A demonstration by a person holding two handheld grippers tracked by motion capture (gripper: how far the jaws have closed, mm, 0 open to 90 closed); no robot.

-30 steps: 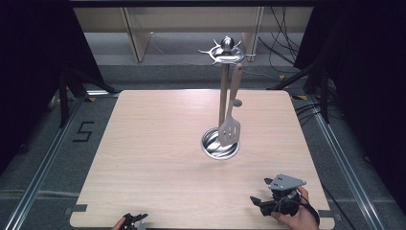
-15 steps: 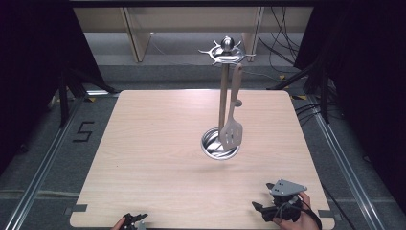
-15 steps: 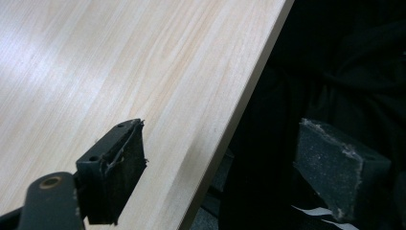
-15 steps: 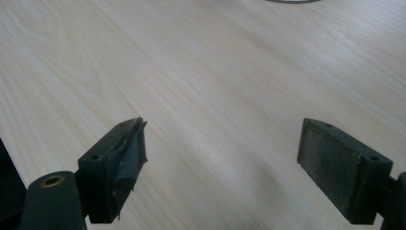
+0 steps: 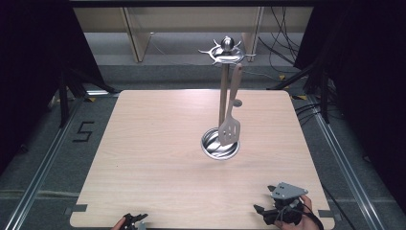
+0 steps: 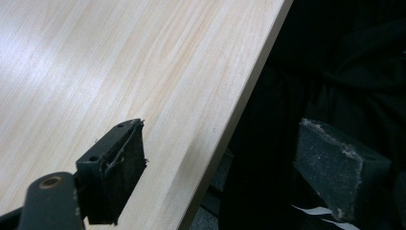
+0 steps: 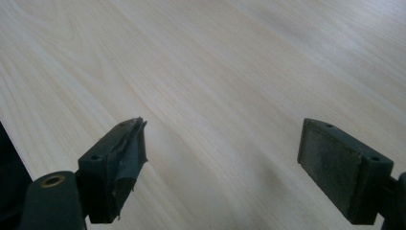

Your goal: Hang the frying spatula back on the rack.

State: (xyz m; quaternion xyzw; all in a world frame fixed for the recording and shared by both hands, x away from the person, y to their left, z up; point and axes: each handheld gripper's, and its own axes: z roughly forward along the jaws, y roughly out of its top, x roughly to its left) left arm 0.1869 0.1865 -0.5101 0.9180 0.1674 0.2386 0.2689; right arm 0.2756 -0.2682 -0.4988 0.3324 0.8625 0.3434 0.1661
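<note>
While hanging from the rack [image 5: 226, 52] near the table [image 5: 143, 158] centre, at 12 o'clock from the right gripper [image 5: 268, 214], spatula [image 5: 230, 125] untouched; both grippers, left gripper [image 5: 135, 222] included, wide open with 2 jaws apart, empty, at 6 o'clock edge.

The table [image 5: 158, 158] is pale wood grain with a soft sheen. The utensil stand [image 5: 223, 91] and hanging slotted spatula [image 5: 230, 125] look like polished metal. The jaws carry matt, rough, frayed black pads.
</note>
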